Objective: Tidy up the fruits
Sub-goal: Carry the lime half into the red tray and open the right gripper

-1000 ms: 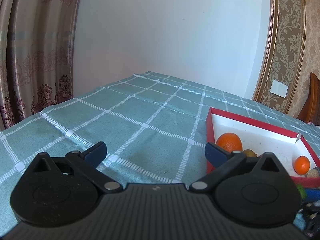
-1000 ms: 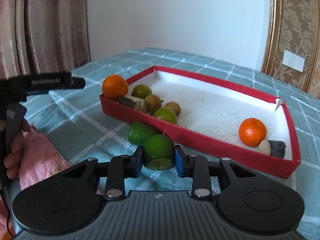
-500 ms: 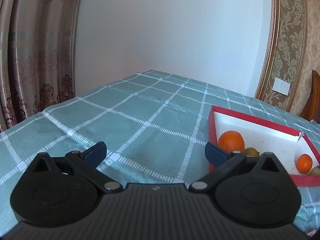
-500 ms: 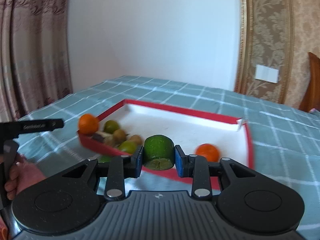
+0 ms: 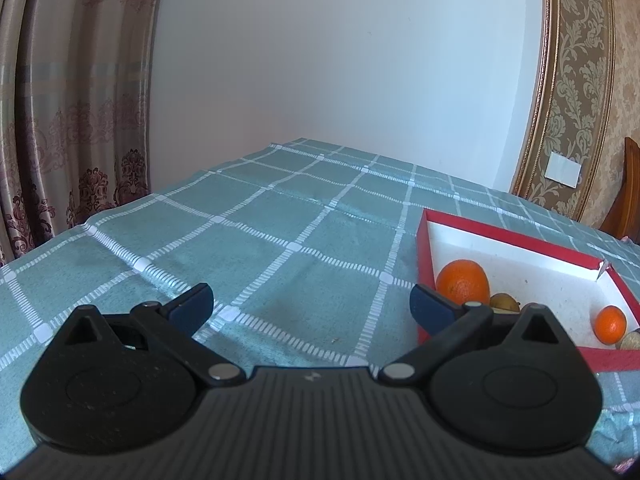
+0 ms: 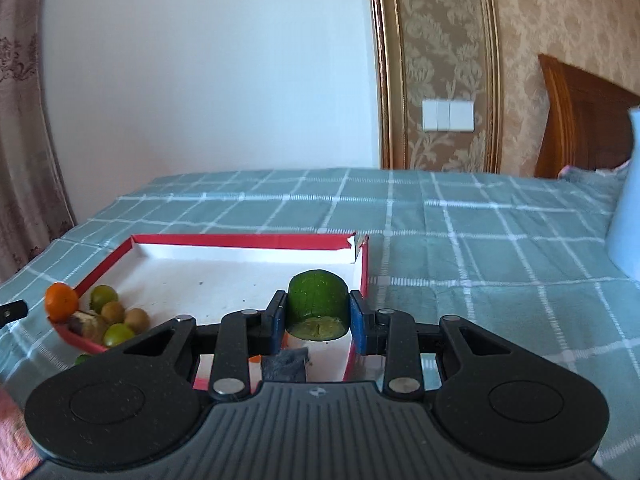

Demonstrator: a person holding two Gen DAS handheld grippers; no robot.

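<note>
My right gripper (image 6: 318,316) is shut on a green fruit piece (image 6: 317,297) with a cut pale face, held above the near right corner of the red tray (image 6: 362,276). At the tray's left end lie an orange (image 6: 61,301), green and brown fruits (image 6: 114,312) and a brown chunk. Below the held piece a grey-brown chunk (image 6: 286,364) and a sliver of orange show. My left gripper (image 5: 310,306) stands open over the tablecloth with nothing between its fingers, left of the tray (image 5: 424,256). There an orange (image 5: 463,282), a brown fruit (image 5: 504,302) and a small orange (image 5: 609,324) lie in it.
A teal checked tablecloth (image 5: 260,240) covers the table. A pale blue object (image 6: 626,208) stands at the right edge in the right wrist view. Curtains hang on the left, and a wooden chair back (image 6: 580,120) is behind on the right. One green fruit (image 6: 83,359) lies outside the tray.
My right gripper has lifted and swung to the right with the green piece, from in front of the tray's long side to above its right end. The left gripper has stayed put.
</note>
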